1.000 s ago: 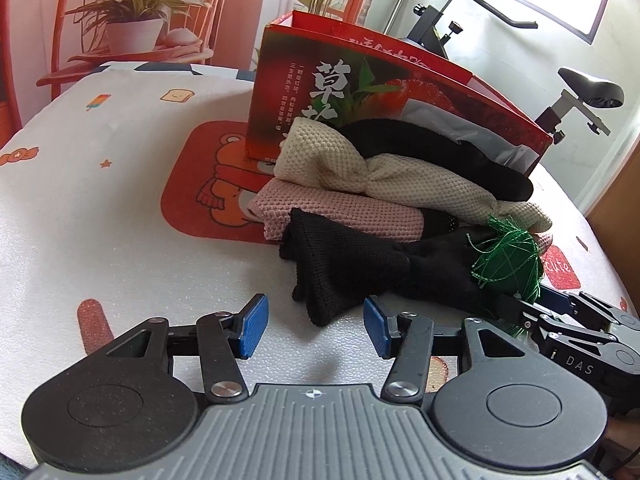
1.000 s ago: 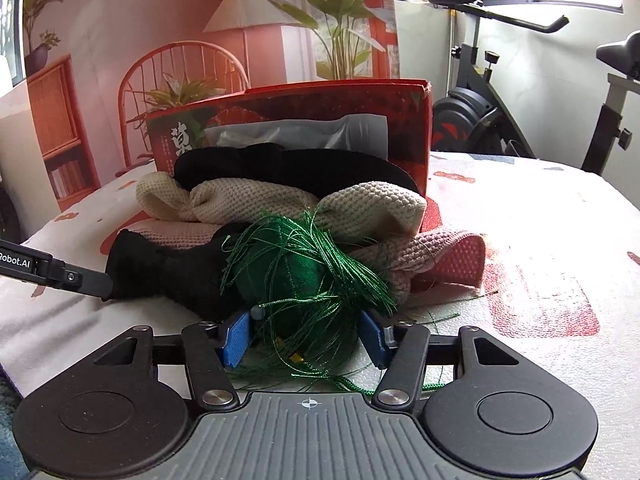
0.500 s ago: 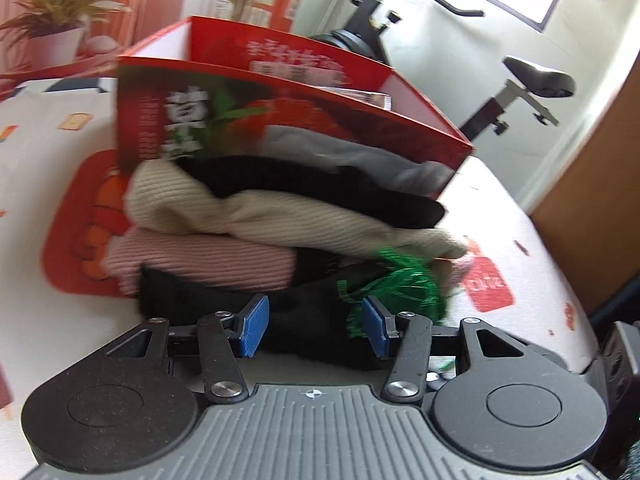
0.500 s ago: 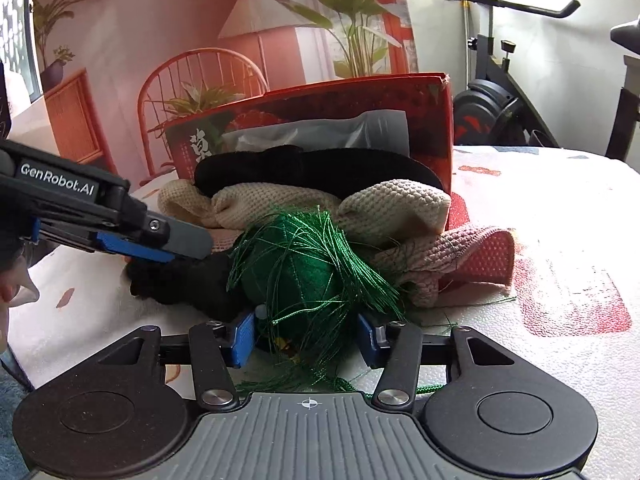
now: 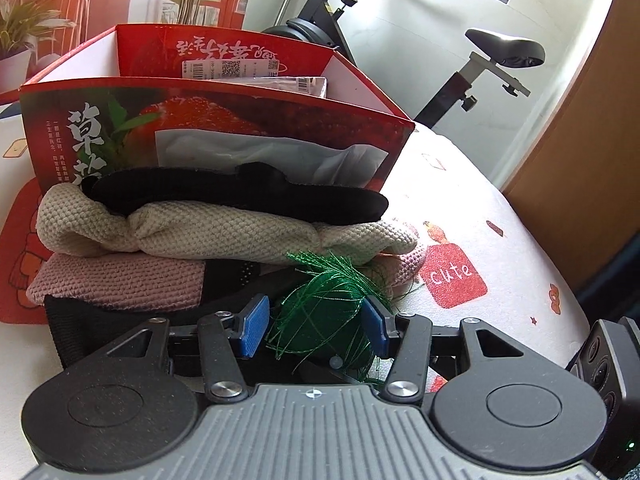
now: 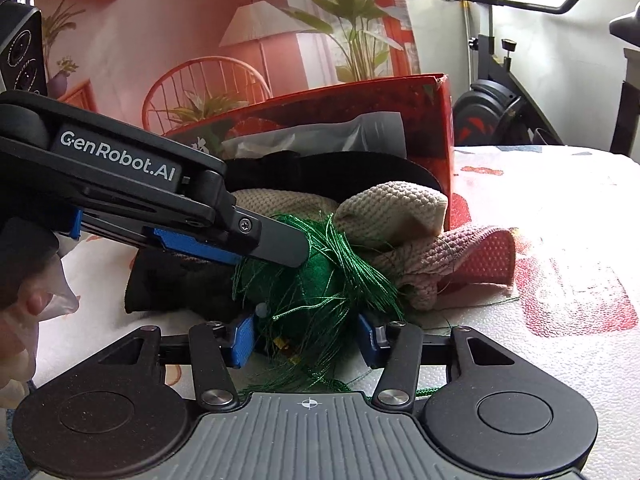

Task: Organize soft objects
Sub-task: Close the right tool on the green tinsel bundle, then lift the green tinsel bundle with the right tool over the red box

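Both grippers meet on one green tasselled ball (image 5: 320, 332). From the left wrist, the left gripper (image 5: 316, 326) brackets the ball with its blue pads just clear of the threads on either side, so I read it as unclenched, placed to take the ball or steady it. Behind lie the other soft things: a black knit piece (image 5: 240, 196) on a cream one (image 5: 224, 232), a pink one (image 5: 116, 284) beneath, all heaped against the front wall of a red box (image 5: 80, 128), probably where they belong. From the right wrist, the right gripper (image 6: 306, 340) has the same ball (image 6: 316, 284) between its pads, which press into the loose threads, apparently clamped on it near the tablecloth (image 6: 560, 264). Only this view shows the left tool from outside, one finger laid against the ball's top; only the left view looks into the box, showing a labelled packet (image 5: 256, 76) inside.
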A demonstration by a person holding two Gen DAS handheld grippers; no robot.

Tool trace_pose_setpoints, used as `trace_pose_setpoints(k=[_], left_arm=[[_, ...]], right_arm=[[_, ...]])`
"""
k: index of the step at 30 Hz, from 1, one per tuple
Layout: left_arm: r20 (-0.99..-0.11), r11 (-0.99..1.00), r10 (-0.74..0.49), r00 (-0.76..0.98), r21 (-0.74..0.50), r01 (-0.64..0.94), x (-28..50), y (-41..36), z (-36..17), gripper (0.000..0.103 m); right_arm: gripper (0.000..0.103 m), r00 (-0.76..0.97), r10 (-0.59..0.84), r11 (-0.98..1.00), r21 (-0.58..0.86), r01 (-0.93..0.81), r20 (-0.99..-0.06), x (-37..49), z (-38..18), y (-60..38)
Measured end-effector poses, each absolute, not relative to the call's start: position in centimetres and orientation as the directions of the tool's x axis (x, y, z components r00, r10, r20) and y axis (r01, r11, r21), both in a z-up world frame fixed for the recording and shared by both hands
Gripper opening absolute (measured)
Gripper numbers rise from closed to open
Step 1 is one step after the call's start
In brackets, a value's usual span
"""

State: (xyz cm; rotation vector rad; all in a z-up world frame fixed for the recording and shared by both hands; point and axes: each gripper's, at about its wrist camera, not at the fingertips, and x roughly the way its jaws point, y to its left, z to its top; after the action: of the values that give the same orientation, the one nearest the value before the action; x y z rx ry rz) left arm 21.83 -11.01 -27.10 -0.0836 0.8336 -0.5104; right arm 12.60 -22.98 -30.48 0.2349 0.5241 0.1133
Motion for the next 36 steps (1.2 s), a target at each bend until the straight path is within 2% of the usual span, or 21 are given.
trace_pose_setpoints(k=[9, 17, 22, 26, 36], left_arm=[[-0.665, 0.862, -0.488, 0.565, -0.267, 0.430, 20.7, -10.8, -26.2, 0.052], [-0.690, 0.868, -0.482, 0.540, -0.292, 0.402, 22.3, -10.1, -27.9, 0.052], [-0.690, 0.861, -0.498, 0.526, -0.317, 0.399, 22.9, -10.3, -28.6, 0.056], [-0.687, 0.862, -0.492, 0.535, -0.298, 0.410, 22.3, -10.9, -28.4, 0.054], [-0.577, 0.831, -0.555, 0.599, -0.346, 0.437, 20.1, -9.7, -24.1, 0.054]], right_arm=[[0.047, 0.877, 0.170, 0.966, 0.250, -0.060, -0.449, 12.1, -30.0, -23.0], [0.047, 0.864, 0.154, 0.972, 0.231, -0.045, -0.480, 12.6, -30.3, -22.5], [0.052, 0.868, 0.151, 0.971, 0.237, -0.040, -0.473, 12.7, -30.4, -22.6], [0.048, 0.868, 0.155, 0.969, 0.244, -0.040, -0.473, 12.6, -30.4, -22.8], [0.047, 0.917, 0.121, 0.983, 0.175, -0.057, -0.381, 10.3, -26.5, -22.1]])
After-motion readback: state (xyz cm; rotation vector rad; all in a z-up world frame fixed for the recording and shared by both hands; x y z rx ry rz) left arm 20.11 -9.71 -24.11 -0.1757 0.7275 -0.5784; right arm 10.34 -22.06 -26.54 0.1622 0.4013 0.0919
